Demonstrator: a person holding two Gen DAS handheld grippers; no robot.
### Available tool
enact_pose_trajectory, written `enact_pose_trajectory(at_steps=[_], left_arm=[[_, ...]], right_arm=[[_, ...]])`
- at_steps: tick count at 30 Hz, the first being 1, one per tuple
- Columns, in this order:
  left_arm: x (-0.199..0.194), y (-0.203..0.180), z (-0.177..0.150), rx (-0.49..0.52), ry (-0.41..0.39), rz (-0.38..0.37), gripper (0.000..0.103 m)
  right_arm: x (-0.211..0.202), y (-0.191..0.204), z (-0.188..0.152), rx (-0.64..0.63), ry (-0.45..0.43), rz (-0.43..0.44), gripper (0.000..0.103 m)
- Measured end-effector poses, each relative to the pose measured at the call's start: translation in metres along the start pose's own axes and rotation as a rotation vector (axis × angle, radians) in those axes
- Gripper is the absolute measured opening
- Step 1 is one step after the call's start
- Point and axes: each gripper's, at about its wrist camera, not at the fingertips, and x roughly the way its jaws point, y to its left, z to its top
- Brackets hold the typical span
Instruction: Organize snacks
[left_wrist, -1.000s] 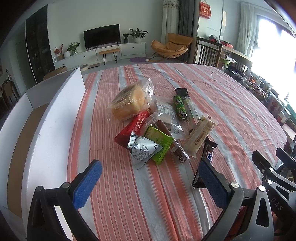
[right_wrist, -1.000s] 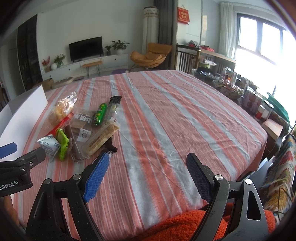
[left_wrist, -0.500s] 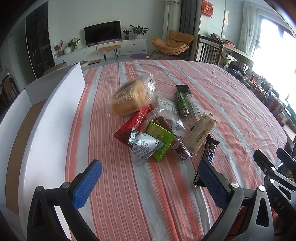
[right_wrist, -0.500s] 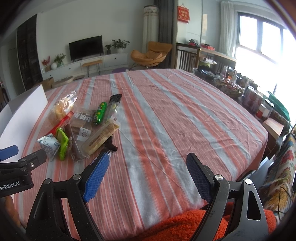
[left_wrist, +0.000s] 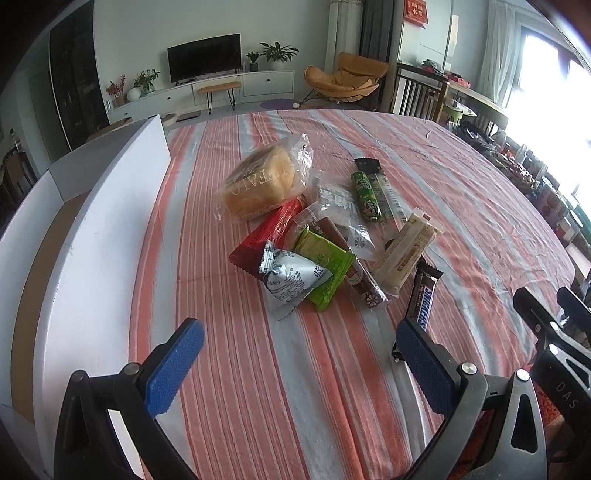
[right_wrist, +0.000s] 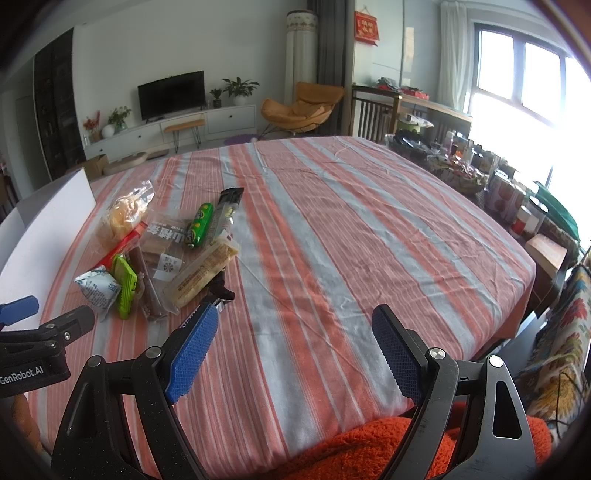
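White box (left_wrist: 122, 206) at far left on the striped cloth (left_wrist: 258, 369), cardboard floor inside, long white wall facing the snacks; it holds no snacks that show. Left gripper (left_wrist: 299, 354) low and near, above bare cloth just right of the box, jaws spread wide, nothing between the blue pads (left_wrist: 173, 365). Snack pile sits beyond it, mid-table, apart from the box. Left to right in the pile: bread bag (left_wrist: 262, 181) farthest and leftmost; red pack (left_wrist: 266, 236) just near of it, partly under others; silver pack (left_wrist: 288, 273) on the near edge, overlapping the green pack (left_wrist: 325, 266); brown bar (left_wrist: 354, 266) in clear wrap running under the green pack; clear cake pack (left_wrist: 343, 210) behind that; green tube (left_wrist: 365, 195) lying on it, black-tipped stick (left_wrist: 384, 195) touching its right side; beige wafer (left_wrist: 406, 254) angled to the right; Snickers (left_wrist: 421, 299) nearest right, its near end hidden behind the left gripper's right pad.

Right gripper (right_wrist: 291, 350) near, released too, jaws wide, nothing held, over bare cloth to the right of the pile; its left pad (right_wrist: 192, 350) sits close to the Snickers end (right_wrist: 221, 291) in that view, contact cannot be told. Orange fleece (right_wrist: 369, 443) at the near table edge below it. Right half of the table bare cloth; cluttered shelves (right_wrist: 461, 166) beyond the far right edge
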Motion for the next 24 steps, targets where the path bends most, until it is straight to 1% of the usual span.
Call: enact_pose_trajectory(at_steps=[3,5,8,10,14,17,20,24], left_arm=[[0.001,0.003,-0.007,0.026,0.022,0.016,0.103],[0.002,0.009,-0.013,0.031,0.043,0.024,0.103],[0.005,0.022,-0.022,0.007,0.081,0.016,0.103],[0.01,0.031,-0.029,-0.011,0.11,0.009,0.103],[0.026,0.046,-0.042,-0.045,0.183,0.009,0.103],[0.039,0.049,-0.045,-0.057,0.229,0.003,0.103],[0.044,0.043,-0.043,-0.015,0.219,0.051,0.103],[0.051,0.04,-0.038,-0.038,0.198,0.062,0.103]], right_arm=[[0.002,-0.003,-0.001,0.02,0.011,0.016,0.088],[0.006,-0.01,-0.003,0.059,0.03,0.037,0.088],[0.014,-0.025,-0.004,0.148,0.067,0.067,0.088],[0.017,-0.028,-0.005,0.171,0.08,0.073,0.088],[0.016,-0.023,-0.006,0.15,0.08,0.06,0.088],[0.014,-0.022,-0.005,0.126,0.073,0.049,0.088],[0.014,-0.024,-0.005,0.131,0.076,0.051,0.088],[0.015,-0.03,-0.005,0.161,0.086,0.066,0.088]])
